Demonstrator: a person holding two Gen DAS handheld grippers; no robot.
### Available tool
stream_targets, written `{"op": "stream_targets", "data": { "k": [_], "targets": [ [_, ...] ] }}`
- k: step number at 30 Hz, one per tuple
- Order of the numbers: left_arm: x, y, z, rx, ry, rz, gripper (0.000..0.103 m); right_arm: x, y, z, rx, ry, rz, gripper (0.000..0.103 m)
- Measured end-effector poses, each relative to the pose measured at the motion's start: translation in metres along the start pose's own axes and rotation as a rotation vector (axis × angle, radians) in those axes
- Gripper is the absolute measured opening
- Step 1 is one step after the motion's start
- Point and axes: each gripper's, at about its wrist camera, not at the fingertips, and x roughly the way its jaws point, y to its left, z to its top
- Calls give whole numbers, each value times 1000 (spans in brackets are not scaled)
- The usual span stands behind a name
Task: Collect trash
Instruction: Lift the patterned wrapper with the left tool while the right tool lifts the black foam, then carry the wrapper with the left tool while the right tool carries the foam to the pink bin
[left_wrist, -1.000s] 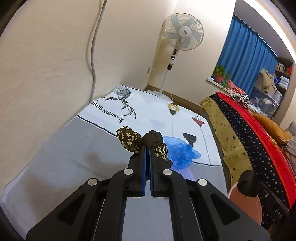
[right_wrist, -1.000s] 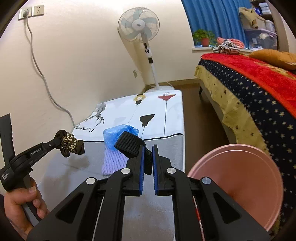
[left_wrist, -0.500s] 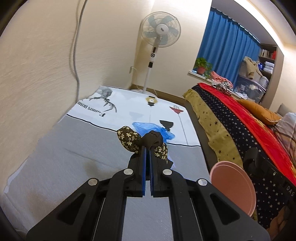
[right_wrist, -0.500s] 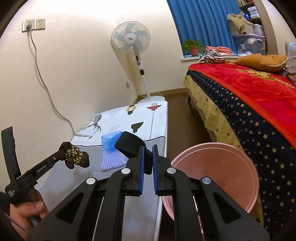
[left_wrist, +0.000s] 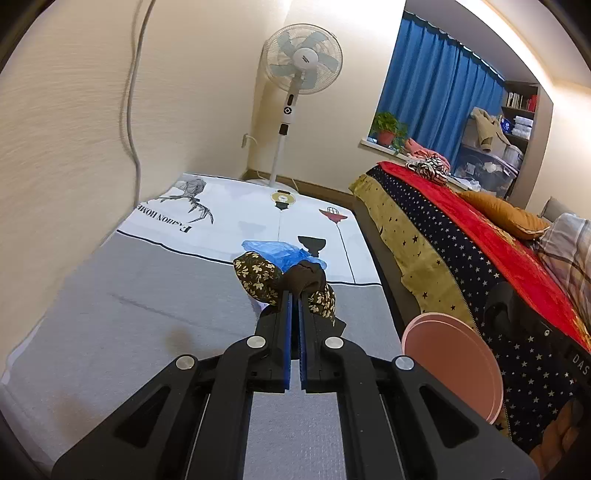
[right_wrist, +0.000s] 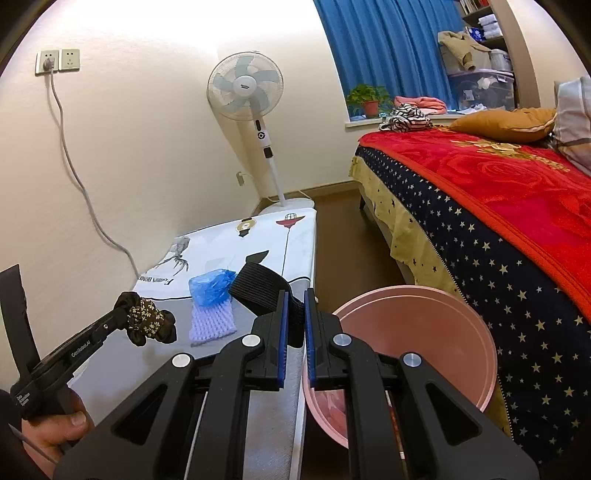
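Trash is lying spread across the counter (right_wrist: 258, 417) and hanging in both grippers. At the far left of the right wrist view, a hand (right_wrist: 55, 428) is holding the left gripper (right_wrist: 123, 317), which is clamping a brown floral scrunchie (right_wrist: 149, 323) in its closed jaws — the piece is hanging clear above the grey cloth. In the left wrist view the same scrunchie (left_wrist: 258, 275) is bunching around the tips of the left gripper (left_wrist: 294, 295). Just right of it, a crumpled blue plastic bag (right_wrist: 211, 286) is resting on the counter, touching a pale purple foam net (right_wrist: 211, 322) lying nearer the camera. Further right, the right gripper (right_wrist: 295, 295) is pinching a black ribbed elastic band (right_wrist: 258, 288), holding it up off the surface. Beside the counter's right edge, a pink basin (right_wrist: 417, 332) is sitting lower down — between the counter and the bed (right_wrist: 498, 206).
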Motion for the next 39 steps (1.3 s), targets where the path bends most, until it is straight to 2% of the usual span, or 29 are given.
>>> {"op": "stream_targets", "data": {
  "k": [39],
  "targets": [
    [36, -54, -14, 109, 17, -89, 3, 14, -44, 12, 83, -59, -171, 9]
  ]
}}
